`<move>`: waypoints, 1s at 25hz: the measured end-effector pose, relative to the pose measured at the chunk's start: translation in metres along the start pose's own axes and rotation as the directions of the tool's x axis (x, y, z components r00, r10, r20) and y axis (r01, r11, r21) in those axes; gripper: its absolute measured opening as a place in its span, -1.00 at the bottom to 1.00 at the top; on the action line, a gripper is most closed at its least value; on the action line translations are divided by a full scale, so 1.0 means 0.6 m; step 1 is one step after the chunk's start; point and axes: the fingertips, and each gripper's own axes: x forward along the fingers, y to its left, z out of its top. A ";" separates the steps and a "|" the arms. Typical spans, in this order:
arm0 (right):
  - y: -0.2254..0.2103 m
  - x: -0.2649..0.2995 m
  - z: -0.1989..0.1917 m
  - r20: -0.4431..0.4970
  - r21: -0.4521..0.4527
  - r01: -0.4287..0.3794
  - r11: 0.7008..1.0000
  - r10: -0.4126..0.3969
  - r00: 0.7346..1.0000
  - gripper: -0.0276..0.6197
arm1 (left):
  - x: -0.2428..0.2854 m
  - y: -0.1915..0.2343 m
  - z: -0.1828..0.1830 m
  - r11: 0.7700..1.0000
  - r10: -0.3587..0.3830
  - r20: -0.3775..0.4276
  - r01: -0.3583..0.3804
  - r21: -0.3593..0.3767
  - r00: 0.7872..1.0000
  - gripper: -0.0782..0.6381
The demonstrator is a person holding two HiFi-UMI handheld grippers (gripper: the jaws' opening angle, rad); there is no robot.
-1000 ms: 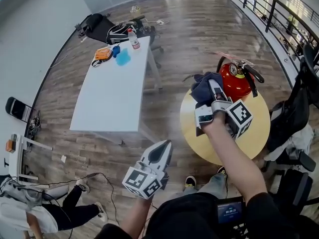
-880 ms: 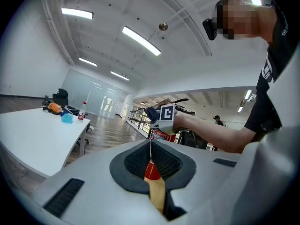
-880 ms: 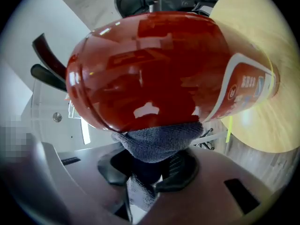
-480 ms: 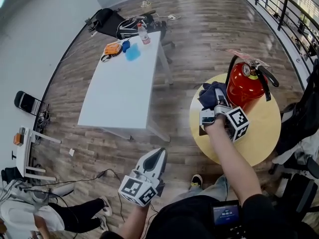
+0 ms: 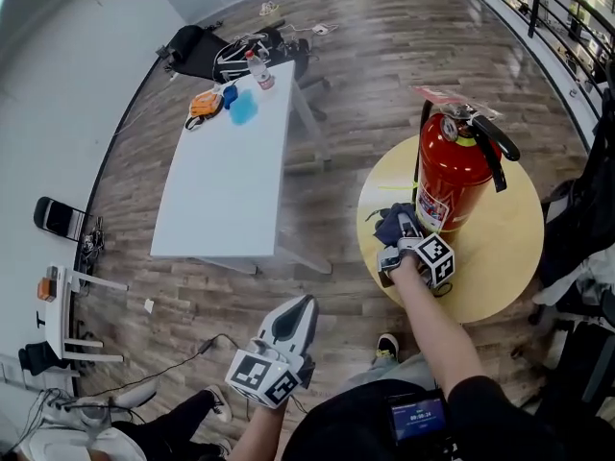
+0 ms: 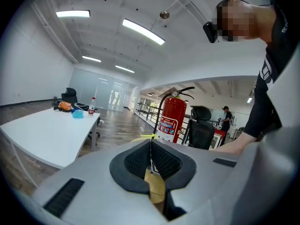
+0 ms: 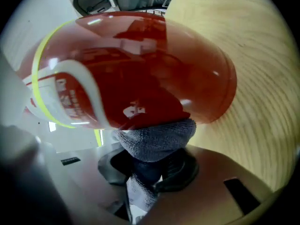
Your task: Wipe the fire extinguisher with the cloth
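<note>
presses the cloth [image 7: 157, 139], clenched in the right gripper [image 7: 143, 175] jaws, low against the fire extinguisher [image 5: 450, 176] upright on the table [image 5: 490, 267]; holds the left gripper [image 6: 151, 161] aside, jaws closed, empty. seemingly mid-wipe; upper body left.

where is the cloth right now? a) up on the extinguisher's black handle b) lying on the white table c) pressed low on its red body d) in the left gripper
c: the right gripper holds the cloth against the lower body of the fire extinguisher.
</note>
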 end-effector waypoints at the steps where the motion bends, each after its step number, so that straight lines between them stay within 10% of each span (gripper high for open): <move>1: -0.018 -0.001 0.000 -0.010 -0.003 0.012 1.000 -0.012 1.000 -0.57 | 0.002 -0.003 -0.003 1.000 -0.002 -0.008 0.002 0.001 1.000 -0.72; 11: -0.100 -0.057 0.012 -0.222 -0.125 0.093 0.988 -0.120 0.968 -0.57 | 0.042 -0.039 -0.002 0.996 -0.086 -0.022 0.086 0.019 0.996 -0.72; 17: -0.114 -0.104 0.067 -0.382 -0.313 0.138 0.940 -0.258 0.887 -0.57 | 0.087 -0.075 0.008 0.982 -0.188 0.008 0.187 0.030 0.982 -0.72; 22: -0.050 -0.151 0.187 -0.401 -0.622 0.078 0.779 -0.402 0.823 -0.57 | 0.107 -0.105 0.002 0.967 -0.256 0.024 0.256 0.003 0.966 -0.72; 25: 0.053 -0.168 0.205 -0.417 -0.834 -0.134 0.536 -0.451 0.789 -0.57 | 0.117 -0.121 0.003 0.957 -0.291 0.030 0.291 -0.009 0.956 -0.72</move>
